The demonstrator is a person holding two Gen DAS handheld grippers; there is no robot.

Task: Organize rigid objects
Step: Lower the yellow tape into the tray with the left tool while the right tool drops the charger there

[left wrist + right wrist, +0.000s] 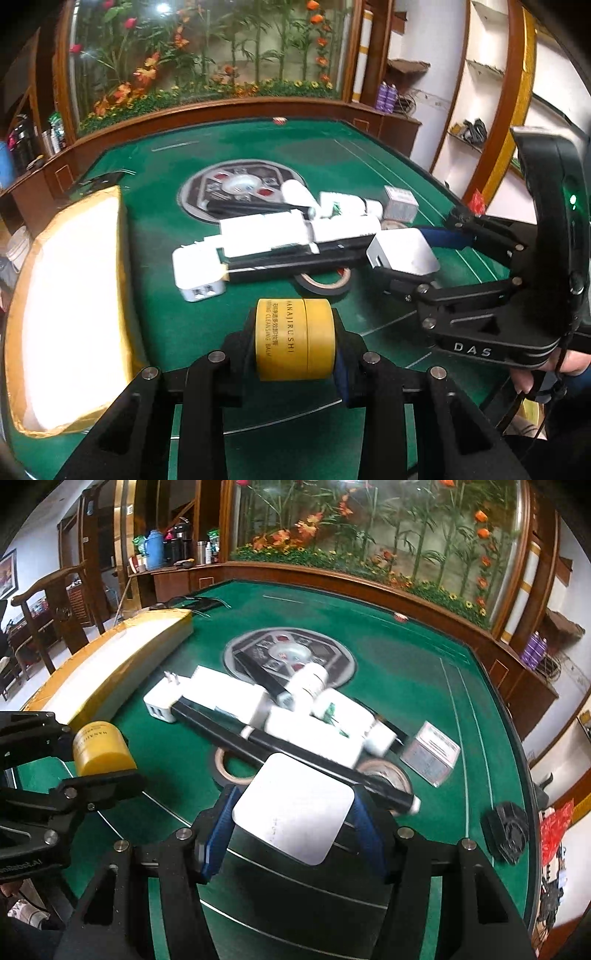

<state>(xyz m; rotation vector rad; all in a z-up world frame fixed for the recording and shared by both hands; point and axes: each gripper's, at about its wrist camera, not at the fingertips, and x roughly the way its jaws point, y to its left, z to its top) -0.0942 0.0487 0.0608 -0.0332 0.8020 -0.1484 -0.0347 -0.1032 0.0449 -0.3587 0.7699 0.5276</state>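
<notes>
My left gripper (295, 350) is shut on a yellow round jar (293, 339) and holds it above the green table (177, 321); the same jar (101, 749) shows at the left of the right wrist view. My right gripper (293, 819) is shut on a white square box (295, 805), its blue pads (218, 834) pressing the sides; in the left wrist view that box (402, 251) hangs at the right. Beyond both lies a pile: a white charger (195, 273), long black boxes (295, 262), white boxes (266, 232) and white bottles (310, 683).
A large yellow-edged white foam box (70, 295) stands at the table's left. Black tape rolls (321, 284) lie under the pile. A small pink-grey box (430, 755) and a black fan (506, 829) sit to the right. A round centre panel (291, 657) is set in the table.
</notes>
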